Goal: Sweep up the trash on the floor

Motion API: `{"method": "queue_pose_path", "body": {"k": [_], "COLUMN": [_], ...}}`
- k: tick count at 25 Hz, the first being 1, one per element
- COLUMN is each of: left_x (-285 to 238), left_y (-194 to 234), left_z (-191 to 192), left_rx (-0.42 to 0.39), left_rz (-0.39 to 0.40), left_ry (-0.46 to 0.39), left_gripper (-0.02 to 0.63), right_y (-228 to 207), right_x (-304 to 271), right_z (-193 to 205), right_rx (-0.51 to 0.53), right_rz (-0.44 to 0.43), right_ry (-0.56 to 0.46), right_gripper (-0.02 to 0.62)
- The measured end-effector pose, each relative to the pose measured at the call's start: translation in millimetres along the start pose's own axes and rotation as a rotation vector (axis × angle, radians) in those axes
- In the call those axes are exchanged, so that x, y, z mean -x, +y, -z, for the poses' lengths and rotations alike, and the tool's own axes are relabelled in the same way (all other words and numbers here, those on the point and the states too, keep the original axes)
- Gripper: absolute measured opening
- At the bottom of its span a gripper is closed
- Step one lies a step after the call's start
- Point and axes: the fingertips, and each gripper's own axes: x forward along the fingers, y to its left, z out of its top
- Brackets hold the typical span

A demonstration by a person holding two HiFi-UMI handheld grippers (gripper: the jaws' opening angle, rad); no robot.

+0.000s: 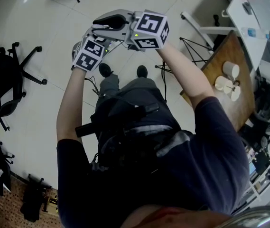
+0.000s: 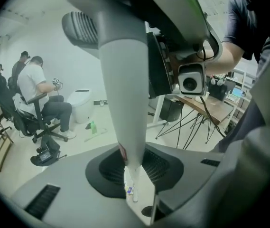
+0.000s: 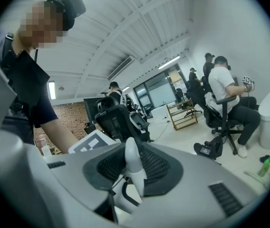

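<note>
Left claw (image 2: 134, 167) is pinching a pale tapered handle (image 2: 123, 103) between its ribbed pads, with the jaws standing narrow on it. Right claw (image 3: 134, 171) is clamping the same handle higher up, just under its rounded top end. Both are being held out close together above the person's dark shoes (image 1: 105, 70). The handle and the grey jaw bodies are blocking most of the floor below, and the handle's lower end is hidden. Only a slit under the left claw's pads is showing small pale and blue bits of trash (image 2: 130, 190) lying on the light tiles (image 1: 44, 118). To the person's right, a wooden table (image 1: 220, 84) on thin wire legs is carrying white cups (image 1: 230, 70). To the left, a black office chair (image 1: 11, 80) is standing near. Farther off, a black device (image 2: 44, 153) is lying on the floor beside a seated person in a white shirt (image 2: 35, 87), who is holding another marker-cube gripper (image 2: 56, 83). Just past that person's knees a white bin (image 2: 81, 103) is standing, with a green bottle (image 2: 93, 126) on the floor near it. More people are gathering behind the seated one.
</note>
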Motion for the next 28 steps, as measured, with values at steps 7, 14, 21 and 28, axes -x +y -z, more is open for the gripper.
{"method": "queue_pose_path", "body": {"k": [7, 14, 21, 28], "left_x": [10, 42, 72, 108], "left_y": [-15, -40, -50, -63], "left_z": [-35, -70, -115, -173], "left_rx": [-0.010, -0.050, -0.123, -0.167], "left_rz": [0.017, -0.020, -0.098, -0.170], "left_ry": [-0.041, -0.072, -0.105, -0.182], "left_gripper": [0.084, 0.084, 0.084, 0.086], "right_y": [10, 42, 69, 97], "right_x": [35, 65, 92, 125], "right_z": [-25, -61, -106, -159], "right_rx": [-0.006, 0.031, 0.110, 0.149], "right_rz": [0.047, 0.066, 0.028, 0.006], "right_ry": [-0.082, -0.137, -0.207, -0.344], "right_gripper": [0.120, 0.117, 0.116, 0.115]}}
